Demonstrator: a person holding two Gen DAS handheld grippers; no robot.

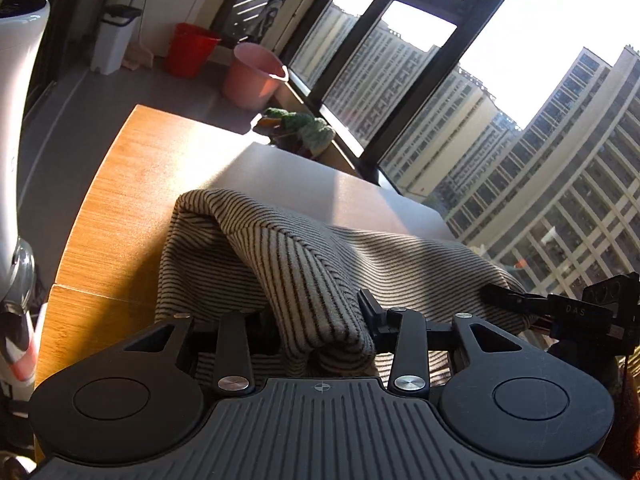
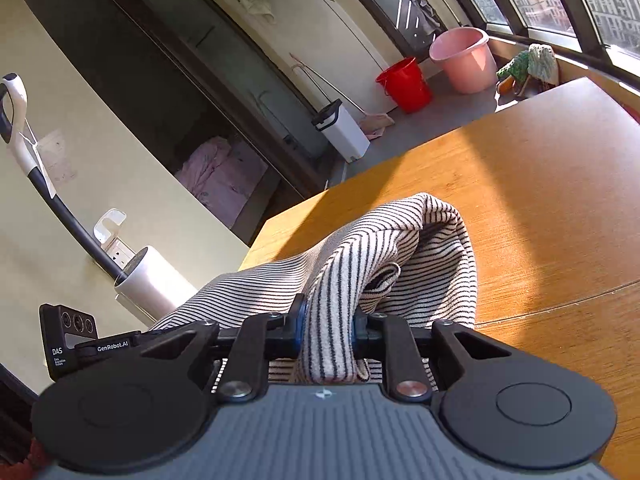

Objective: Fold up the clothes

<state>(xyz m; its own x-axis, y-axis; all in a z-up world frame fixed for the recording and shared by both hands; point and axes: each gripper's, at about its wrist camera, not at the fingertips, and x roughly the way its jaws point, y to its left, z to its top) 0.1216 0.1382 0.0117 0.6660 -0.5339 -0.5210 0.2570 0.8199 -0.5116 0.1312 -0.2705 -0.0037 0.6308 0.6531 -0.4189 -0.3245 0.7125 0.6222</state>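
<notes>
right gripper (image 2: 327,330) jaws are pinching a bunched fold of the striped garment (image 2: 384,256), lifting it off the wooden desk (image 2: 540,200). left gripper (image 1: 316,320) jaws are narrowly gripping another fold of the same garment, the rest draping onto the desk. left gripper body in right view is reading "genrobot.ai" and "das". pink bucket (image 2: 464,60) and red bucket (image 2: 406,84) are sitting on the floor beyond.

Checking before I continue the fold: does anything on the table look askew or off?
Nothing damaged or spilled. The striped garment is bunched in a lifted hump on the wooden table, pinched by both the right gripper and left gripper, not flat.
</notes>
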